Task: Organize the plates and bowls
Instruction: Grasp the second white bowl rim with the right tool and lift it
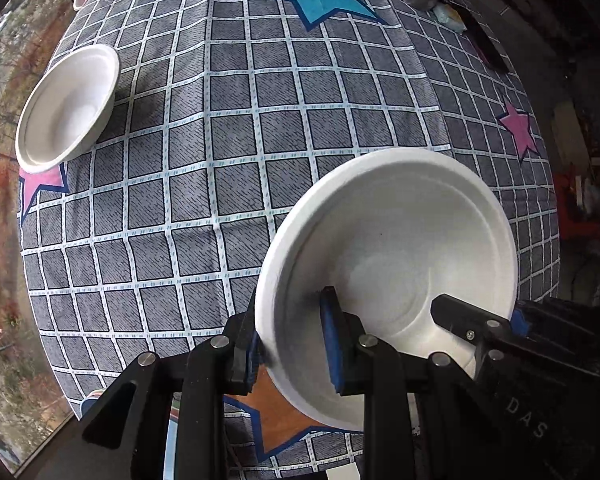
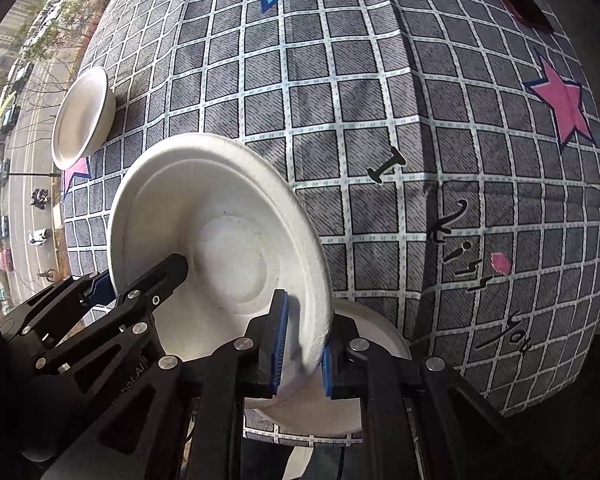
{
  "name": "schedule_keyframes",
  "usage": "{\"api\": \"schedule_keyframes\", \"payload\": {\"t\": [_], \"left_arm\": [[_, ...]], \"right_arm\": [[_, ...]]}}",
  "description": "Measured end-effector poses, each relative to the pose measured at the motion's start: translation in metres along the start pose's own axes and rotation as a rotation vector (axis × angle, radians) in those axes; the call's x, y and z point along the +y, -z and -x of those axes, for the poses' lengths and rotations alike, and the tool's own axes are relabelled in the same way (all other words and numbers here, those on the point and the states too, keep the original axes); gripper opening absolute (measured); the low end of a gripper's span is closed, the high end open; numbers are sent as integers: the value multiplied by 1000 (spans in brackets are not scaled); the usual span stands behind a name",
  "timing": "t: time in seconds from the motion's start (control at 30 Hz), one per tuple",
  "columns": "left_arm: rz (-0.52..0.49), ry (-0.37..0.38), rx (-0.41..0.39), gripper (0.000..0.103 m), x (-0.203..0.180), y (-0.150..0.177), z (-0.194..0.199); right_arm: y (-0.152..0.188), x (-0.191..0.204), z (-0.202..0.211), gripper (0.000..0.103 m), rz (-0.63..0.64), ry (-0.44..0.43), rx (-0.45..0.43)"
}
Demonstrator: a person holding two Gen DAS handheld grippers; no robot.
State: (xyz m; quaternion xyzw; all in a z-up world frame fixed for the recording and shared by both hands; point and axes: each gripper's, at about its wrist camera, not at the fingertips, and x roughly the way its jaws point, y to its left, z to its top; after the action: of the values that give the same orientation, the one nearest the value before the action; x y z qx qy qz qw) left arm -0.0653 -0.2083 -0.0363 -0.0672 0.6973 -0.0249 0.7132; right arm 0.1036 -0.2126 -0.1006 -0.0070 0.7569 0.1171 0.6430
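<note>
While a checked tablecloth (image 1: 228, 152) with coloured stars spreads beneath, the left gripper (image 1: 296, 350) and right gripper (image 2: 300, 354) each clamp opposite rims of one white bowl (image 1: 392, 248) held near, a second bowl (image 1: 66, 108) sitting far left, a third (image 2: 374, 330) underneath.

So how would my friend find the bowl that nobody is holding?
Start at the checked grey tablecloth with coloured stars. Go to its far left edge by the window, where a small white bowl sits partly on a pink star. Unlike the big white bowl, no hand-held gripper pinches its rim.
</note>
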Motion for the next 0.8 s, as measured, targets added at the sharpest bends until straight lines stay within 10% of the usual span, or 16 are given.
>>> {"api": "schedule_keyframes", "payload": {"t": [0.6,0.8], "left_arm": [[-199,30,74,30,-52,30,-46],[-151,24,65,78,-34,41,-38]], "right_arm": [[82,-50,-10,18,-207,79,33],[103,-62,-21,18,-227,103,33]]}}
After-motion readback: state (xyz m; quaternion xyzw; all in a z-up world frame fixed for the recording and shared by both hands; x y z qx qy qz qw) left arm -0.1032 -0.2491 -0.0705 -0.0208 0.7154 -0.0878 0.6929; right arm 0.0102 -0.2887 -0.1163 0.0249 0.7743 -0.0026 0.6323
